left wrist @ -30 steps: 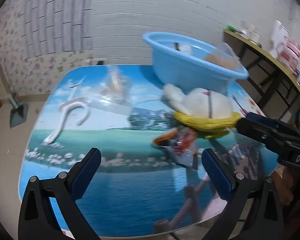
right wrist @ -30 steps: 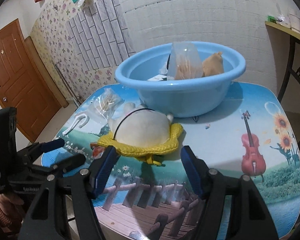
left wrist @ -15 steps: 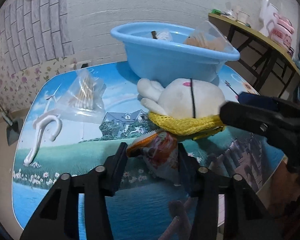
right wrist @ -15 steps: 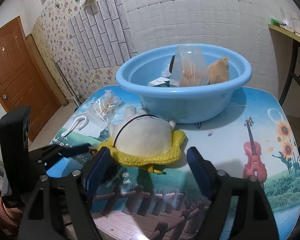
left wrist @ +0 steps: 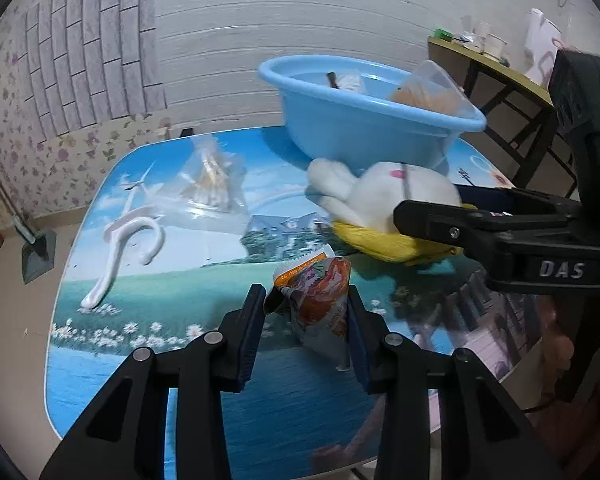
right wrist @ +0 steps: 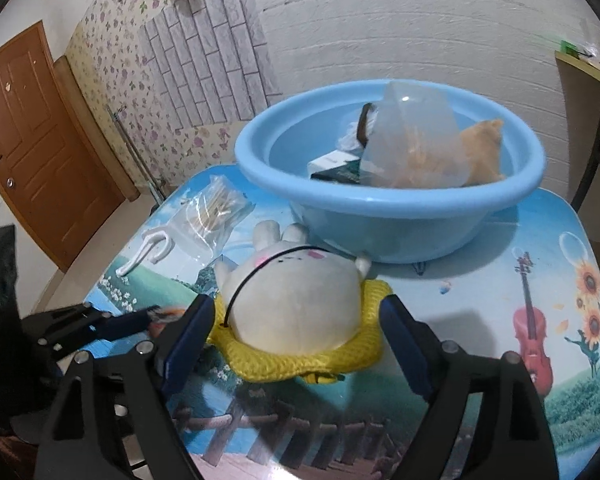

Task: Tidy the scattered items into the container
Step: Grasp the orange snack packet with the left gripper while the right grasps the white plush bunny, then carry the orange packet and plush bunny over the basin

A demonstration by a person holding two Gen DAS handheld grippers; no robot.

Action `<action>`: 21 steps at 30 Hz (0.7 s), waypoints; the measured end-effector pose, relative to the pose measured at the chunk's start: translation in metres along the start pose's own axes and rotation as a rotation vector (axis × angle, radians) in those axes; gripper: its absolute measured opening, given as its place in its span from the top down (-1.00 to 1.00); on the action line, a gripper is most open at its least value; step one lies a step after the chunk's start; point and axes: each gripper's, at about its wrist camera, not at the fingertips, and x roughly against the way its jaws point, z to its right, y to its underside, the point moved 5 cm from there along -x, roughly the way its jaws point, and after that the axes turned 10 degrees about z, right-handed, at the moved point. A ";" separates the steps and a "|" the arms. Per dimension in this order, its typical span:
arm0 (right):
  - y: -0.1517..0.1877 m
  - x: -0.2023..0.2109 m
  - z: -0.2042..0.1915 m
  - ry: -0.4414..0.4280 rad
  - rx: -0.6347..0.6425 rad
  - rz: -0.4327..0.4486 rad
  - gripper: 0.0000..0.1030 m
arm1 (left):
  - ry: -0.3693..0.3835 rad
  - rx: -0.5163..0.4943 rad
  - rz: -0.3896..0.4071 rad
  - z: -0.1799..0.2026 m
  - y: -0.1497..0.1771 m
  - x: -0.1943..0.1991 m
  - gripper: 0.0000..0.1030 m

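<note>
Pinching the orange snack packet (left wrist: pixel 320 300) between its pads, my left gripper (left wrist: pixel 306 316) has just been closing and now has the packet squeezed near the front of the table (left wrist: pixel 260 400). My right gripper (right wrist: pixel 296 340) has just been opening, and its jaws stand wide on either side of the plush toy (right wrist: pixel 296 300); the pads sit close to the toy's yellow knitted collar, but I cannot tell whether they touch it. The toy lies on the table just in front of the blue basin (right wrist: pixel 380 216), its ears pointing toward the basin's wall. Inside the basin are a clear bag, a tan plush piece and a small dark box. To the left of the toy lies a clear bag of cotton swabs (left wrist: pixel 212 180), and beside that a white plastic hook (left wrist: pixel 128 240), both flat on the printed tabletop and well apart from the grippers.
</note>
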 end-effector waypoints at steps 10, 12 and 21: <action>0.003 0.008 0.004 -0.051 0.019 -0.004 -0.15 | -0.017 0.019 0.014 -0.004 0.001 0.004 0.27; 0.004 0.015 0.010 -0.065 -0.013 0.005 -0.14 | -0.018 0.020 0.016 -0.003 0.000 0.005 0.27; -0.004 0.050 0.020 -0.058 -0.041 0.065 -0.13 | -0.018 0.026 0.030 -0.001 -0.008 0.009 0.27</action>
